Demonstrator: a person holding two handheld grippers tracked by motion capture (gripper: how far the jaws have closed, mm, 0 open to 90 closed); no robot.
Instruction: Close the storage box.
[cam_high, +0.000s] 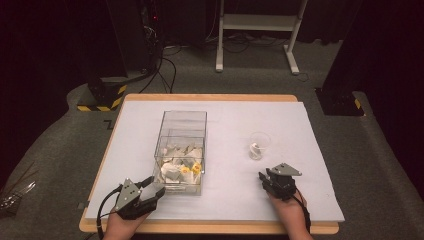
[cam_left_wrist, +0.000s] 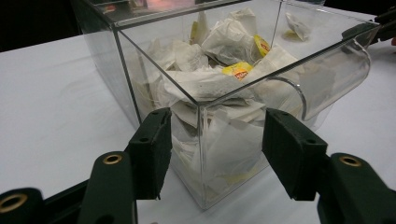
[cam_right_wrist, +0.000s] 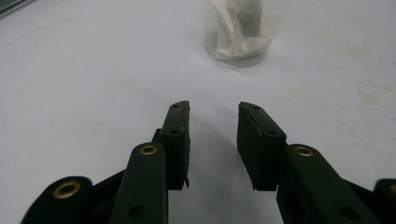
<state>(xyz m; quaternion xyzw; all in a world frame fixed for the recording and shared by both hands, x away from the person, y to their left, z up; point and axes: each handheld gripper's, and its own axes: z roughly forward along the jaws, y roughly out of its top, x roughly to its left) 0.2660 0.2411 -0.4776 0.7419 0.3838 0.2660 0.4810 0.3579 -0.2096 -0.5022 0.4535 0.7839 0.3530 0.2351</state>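
We see a white bench (cam_high: 225, 195) carrying a clear box (cam_high: 181, 150) of tea bags (cam_left_wrist: 224, 42). At the box's near corner, our left claw (cam_high: 150, 186) stands spread, a jaw on either side of that corner, pads apparently not pressing it. Well right of the box, our right claw (cam_right_wrist: 212, 122) is partly spread and empty, pointing at a small clear cup (cam_high: 259, 145) with a tea bag inside.

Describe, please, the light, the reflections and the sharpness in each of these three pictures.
High view: bright white table, dark surroundings, soft detail. Left gripper view: reflections streak the clear box; near jaws slightly soft. Right gripper view: even light, faint shadow under the right tool; the cup is blurred.
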